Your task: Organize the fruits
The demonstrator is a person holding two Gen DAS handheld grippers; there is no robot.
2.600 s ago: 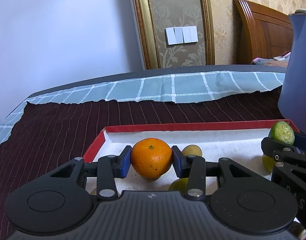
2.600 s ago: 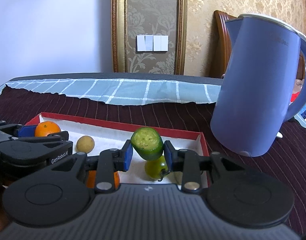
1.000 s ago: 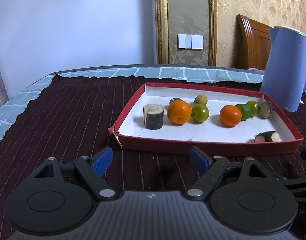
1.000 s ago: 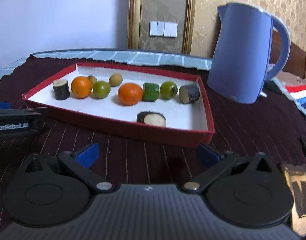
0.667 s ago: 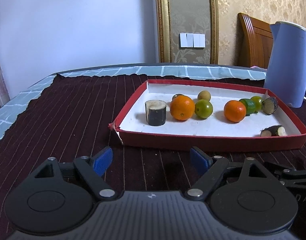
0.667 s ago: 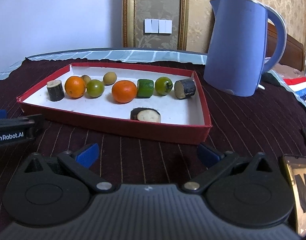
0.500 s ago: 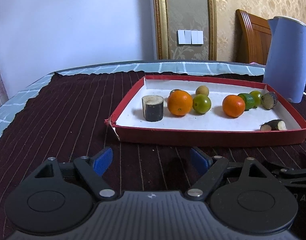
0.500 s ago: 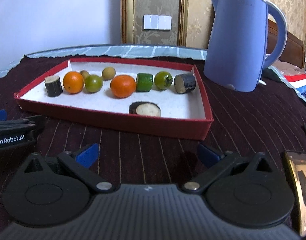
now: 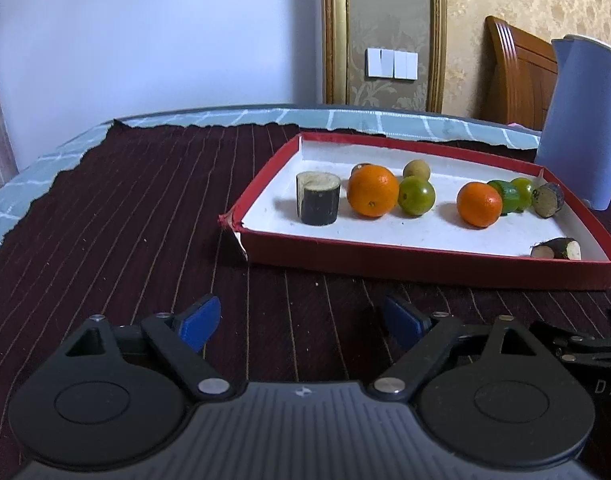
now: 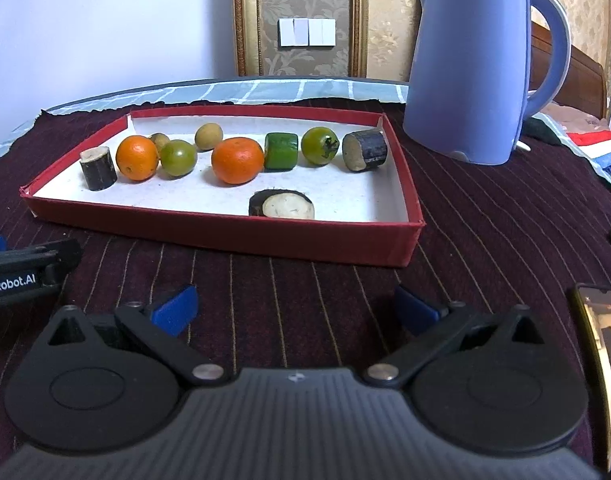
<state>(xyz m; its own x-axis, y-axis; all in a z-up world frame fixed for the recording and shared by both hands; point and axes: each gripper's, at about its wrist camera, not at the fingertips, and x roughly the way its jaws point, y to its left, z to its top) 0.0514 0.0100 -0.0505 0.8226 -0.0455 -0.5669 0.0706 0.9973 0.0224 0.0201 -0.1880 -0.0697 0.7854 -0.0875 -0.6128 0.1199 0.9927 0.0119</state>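
Observation:
A red tray [image 9: 425, 266] [image 10: 225, 234] with a white floor holds several fruits in a row: two oranges [image 9: 372, 190] [image 10: 237, 160], green round fruits [image 9: 416, 196] [image 10: 319, 146], a green cut piece [image 10: 281, 151], small yellowish fruits [image 10: 209, 136] and dark cane pieces [image 9: 318, 198] [image 10: 364, 150] [image 10: 282, 205]. My left gripper [image 9: 301, 322] is open and empty, in front of the tray's near left corner. My right gripper [image 10: 295, 308] is open and empty, in front of the tray's near edge.
A blue electric kettle [image 10: 477, 64] [image 9: 581, 128] stands right of the tray. The table has a dark striped cloth [image 9: 125, 208] over a blue checked one [image 10: 265, 90]. A phone [image 10: 603, 344] lies at the right. The left gripper's side [image 10: 21, 268] shows at left.
Both grippers let go of the orange and green piece, now in the tray, and drew back to the near side. In the last half second the views shifted only slightly.

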